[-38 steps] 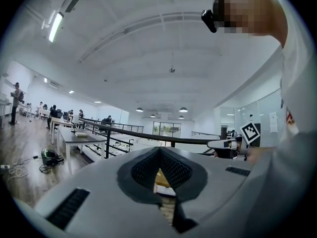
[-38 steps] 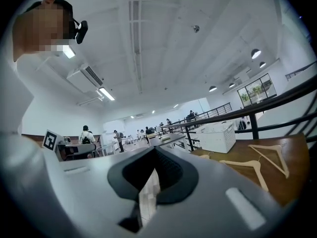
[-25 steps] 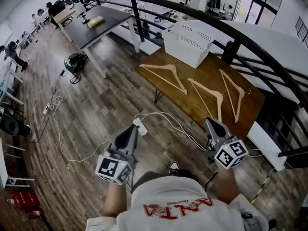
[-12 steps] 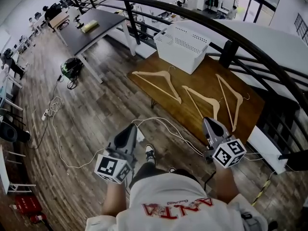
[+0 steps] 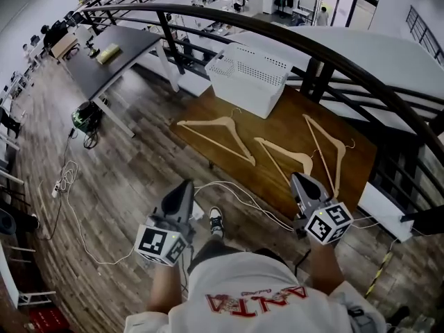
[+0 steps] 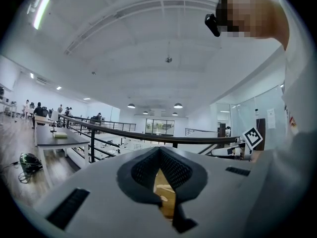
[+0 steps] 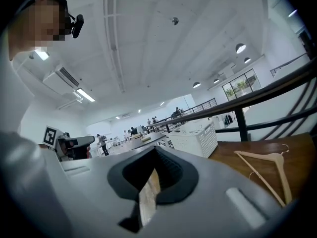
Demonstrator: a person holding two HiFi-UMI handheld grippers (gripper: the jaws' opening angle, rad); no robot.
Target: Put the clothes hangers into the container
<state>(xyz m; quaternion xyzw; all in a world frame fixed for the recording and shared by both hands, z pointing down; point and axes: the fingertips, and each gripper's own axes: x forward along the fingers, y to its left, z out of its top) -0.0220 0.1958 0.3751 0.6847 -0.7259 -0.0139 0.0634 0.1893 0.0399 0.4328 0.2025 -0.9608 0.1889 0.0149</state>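
Both sets pressed together, nothing in them: left tongs (image 5: 184, 186) and right tongs (image 5: 300, 180), on the near side of the tabletop (image 5: 274, 116) from the white container (image 5: 250, 78). Three wooden hangers (image 5: 223, 121) lie flat and apart on my side of the container. They look light, stiff and smooth, so I'd pinch a shoulder arm close to the neck. The wire hooks may snag the container's perforated wall. The railing (image 5: 277, 30) runs just behind the container, so go in from above. There's a loose cable (image 5: 236, 189) on the floor on my side.

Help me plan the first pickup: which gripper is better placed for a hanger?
Right, likely. The right gripper is at the table edge, near the middle hanger; the left gripper is over floor.
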